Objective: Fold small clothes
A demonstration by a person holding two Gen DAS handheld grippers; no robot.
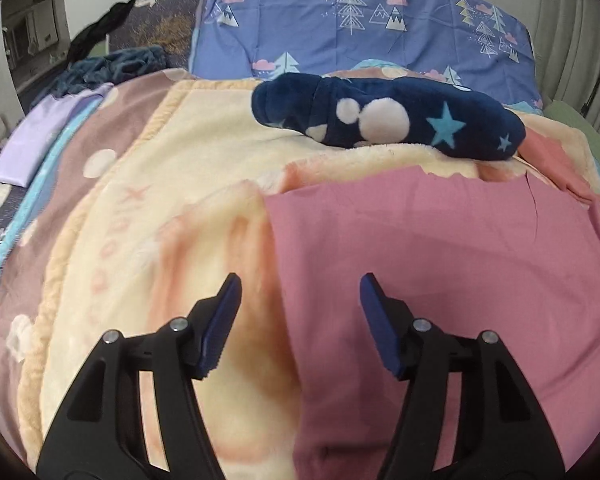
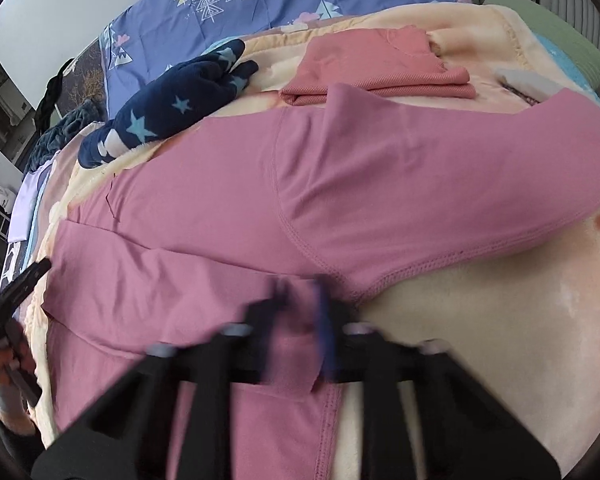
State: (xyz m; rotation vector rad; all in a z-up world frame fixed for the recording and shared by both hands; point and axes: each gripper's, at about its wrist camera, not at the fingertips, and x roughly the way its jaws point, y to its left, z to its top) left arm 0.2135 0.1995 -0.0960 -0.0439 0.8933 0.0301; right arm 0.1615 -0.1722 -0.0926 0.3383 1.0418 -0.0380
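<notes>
Left gripper (image 1: 300, 308): jaws spread, empty, garment (image 1: 440, 272) edge between fingers.
Right gripper (image 2: 300, 320): nearer, clamped on garment hem.

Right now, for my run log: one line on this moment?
left tool open, hovering | right tool shut on pink garment | blanket beneath

Two tools: left (image 1: 300, 300), right (image 2: 300, 312). One pink garment (image 2: 240, 208). One folded coral garment (image 2: 376, 68). One navy star plush (image 1: 388, 120). One blanket (image 1: 160, 208). One lilac cloth (image 1: 28, 148).
</notes>
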